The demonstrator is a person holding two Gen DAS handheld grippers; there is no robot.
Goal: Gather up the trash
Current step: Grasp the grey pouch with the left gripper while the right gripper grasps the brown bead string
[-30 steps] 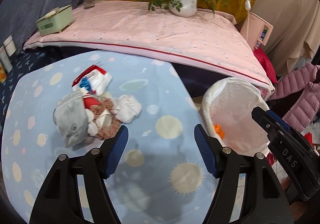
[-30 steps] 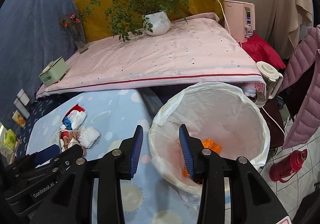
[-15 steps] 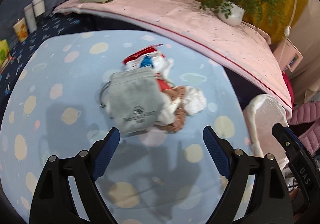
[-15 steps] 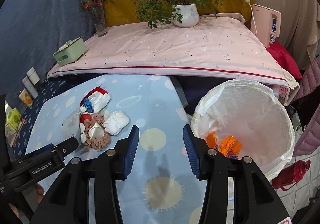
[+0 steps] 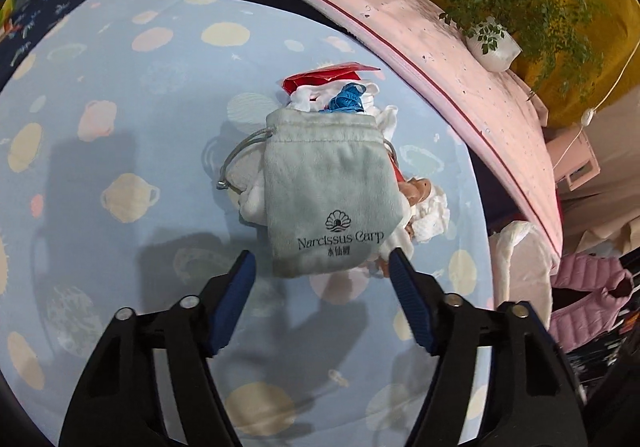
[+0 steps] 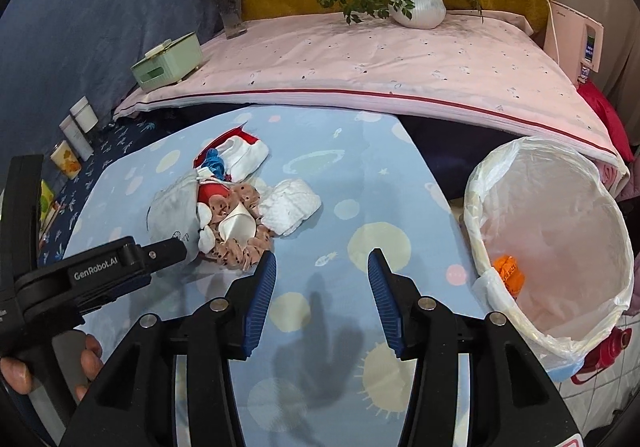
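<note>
A grey drawstring pouch (image 5: pixel 328 199) lies on top of a trash pile on the blue spotted table (image 5: pixel 120 127). My left gripper (image 5: pixel 322 267) is open, its jaws either side of the pouch's near edge. In the right wrist view the pile holds the pouch (image 6: pixel 174 207), a brown scrunchie with white scraps (image 6: pixel 236 227), a crumpled white tissue (image 6: pixel 290 203) and a red-white-blue wrapper (image 6: pixel 232 155). My right gripper (image 6: pixel 322 267) is open and empty above the table, right of the pile. A bin with a white liner (image 6: pixel 560 231) holds orange trash (image 6: pixel 510 273).
A pink-covered bed (image 6: pixel 380 63) behind the table carries a potted plant (image 6: pixel 418 9), a green box (image 6: pixel 168 61) and a flower vase (image 6: pixel 232 15). Small bottles (image 6: pixel 78 127) stand at the left. A red thermos (image 6: pixel 604 353) stands on the floor by the bin.
My left gripper has moved left and down onto the pile, now straddling the pouch. My right gripper has swung left from over the bin to over the table.
</note>
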